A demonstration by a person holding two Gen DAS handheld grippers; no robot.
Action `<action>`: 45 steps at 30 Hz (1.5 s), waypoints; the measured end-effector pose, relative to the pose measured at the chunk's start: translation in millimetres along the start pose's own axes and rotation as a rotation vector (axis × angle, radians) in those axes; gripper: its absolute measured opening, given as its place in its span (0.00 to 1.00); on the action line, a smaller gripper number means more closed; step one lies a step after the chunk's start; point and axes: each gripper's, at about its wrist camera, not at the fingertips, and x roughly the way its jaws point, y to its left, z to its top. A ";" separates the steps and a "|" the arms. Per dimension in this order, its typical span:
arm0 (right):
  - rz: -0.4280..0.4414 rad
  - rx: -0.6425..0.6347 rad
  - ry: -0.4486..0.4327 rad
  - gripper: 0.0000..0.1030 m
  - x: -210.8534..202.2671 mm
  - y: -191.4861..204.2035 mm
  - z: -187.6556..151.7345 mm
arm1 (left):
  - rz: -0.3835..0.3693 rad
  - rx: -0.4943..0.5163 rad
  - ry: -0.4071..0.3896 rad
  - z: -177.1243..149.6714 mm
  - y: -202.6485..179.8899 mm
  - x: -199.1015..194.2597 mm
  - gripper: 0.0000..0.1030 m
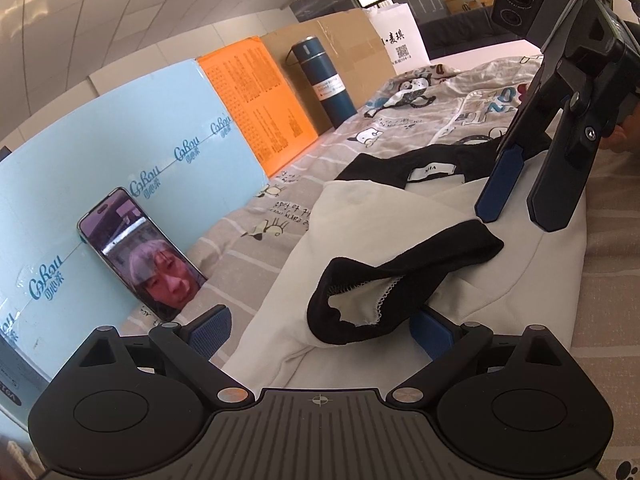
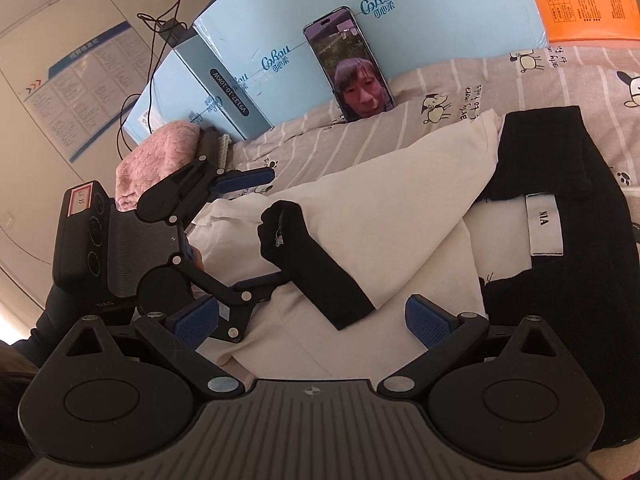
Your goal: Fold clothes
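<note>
While both tools gape wide, one cream-and-black shirt lies beside one phone.

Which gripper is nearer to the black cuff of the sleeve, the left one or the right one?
Left. The left gripper is open around the black cuff. The right gripper, also open, is over the white shirt near the collar.

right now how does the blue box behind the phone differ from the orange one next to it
The blue box is pale blue with a repeated logo along a line; the orange box carries dense small print in tables. The blue box shows a much longer face than the orange box. The phone leans on the blue box; nothing leans on the orange box. Both stand upright along the bedsheet's far edge.
</note>
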 end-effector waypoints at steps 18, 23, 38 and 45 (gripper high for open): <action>-0.096 0.056 -0.045 0.99 19.9 14.0 10.1 | -0.226 -0.170 -0.093 5.2 19.2 7.0 0.25; 0.018 0.105 -0.093 0.98 9.5 13.3 14.0 | -0.162 -0.241 -0.177 9.8 34.9 -2.7 0.20; 0.136 0.450 -0.282 0.32 16.9 -17.9 26.7 | -0.068 -0.285 -0.247 11.6 49.6 -5.9 0.13; 0.029 0.255 -0.411 0.12 13.5 8.4 46.4 | -0.004 -0.307 -0.252 9.7 52.7 -1.7 0.14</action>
